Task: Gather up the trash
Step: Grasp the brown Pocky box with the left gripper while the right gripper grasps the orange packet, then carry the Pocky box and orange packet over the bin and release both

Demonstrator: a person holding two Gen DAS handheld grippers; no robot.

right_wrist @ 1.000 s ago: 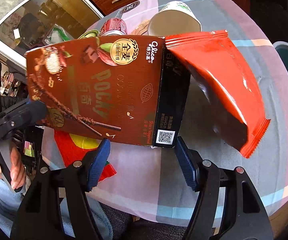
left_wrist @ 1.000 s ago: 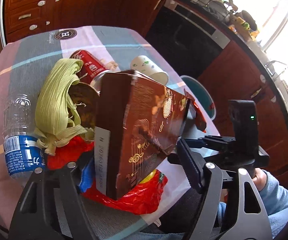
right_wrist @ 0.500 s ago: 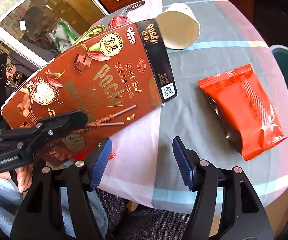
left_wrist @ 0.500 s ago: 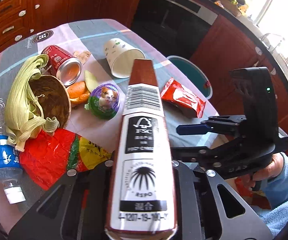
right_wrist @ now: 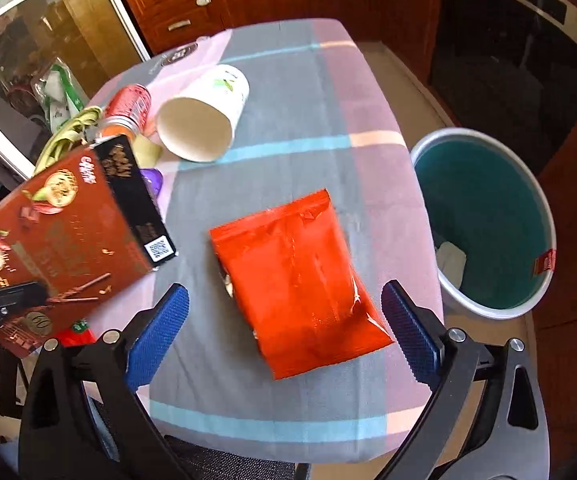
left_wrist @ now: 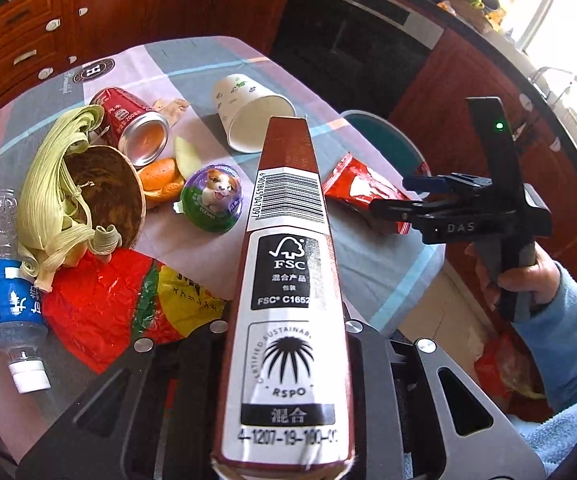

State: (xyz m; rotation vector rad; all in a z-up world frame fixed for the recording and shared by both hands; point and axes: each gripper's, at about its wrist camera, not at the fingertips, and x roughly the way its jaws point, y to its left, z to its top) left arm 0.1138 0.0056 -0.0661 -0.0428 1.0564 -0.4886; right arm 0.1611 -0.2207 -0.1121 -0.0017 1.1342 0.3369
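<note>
Trash covers the table, which wears a striped cloth. The left gripper is clamped on a brown box, pads pressing its broad faces, the narrow barcode edge facing the camera; the box is lifted clear of the cloth over the near edge. In the right view the same box hangs at the left side, tilted. The right gripper has just been opening and its jaws now stand wide apart, gripping nothing, with a red packet lying flat on the cloth below and between the blue pads, near the table's near right corner. A bin with a teal liner stands on the floor just off the table's right edge. Toward the far side a paper cup lies on its side, mouth toward the camera, with a red can beside it, also tipped over. Near the left edge lie a bottle, corn husks, a coconut shell, orange peel, a purple cup and a red bag. A hand in a blue sleeve holds the right gripper's handle.
</note>
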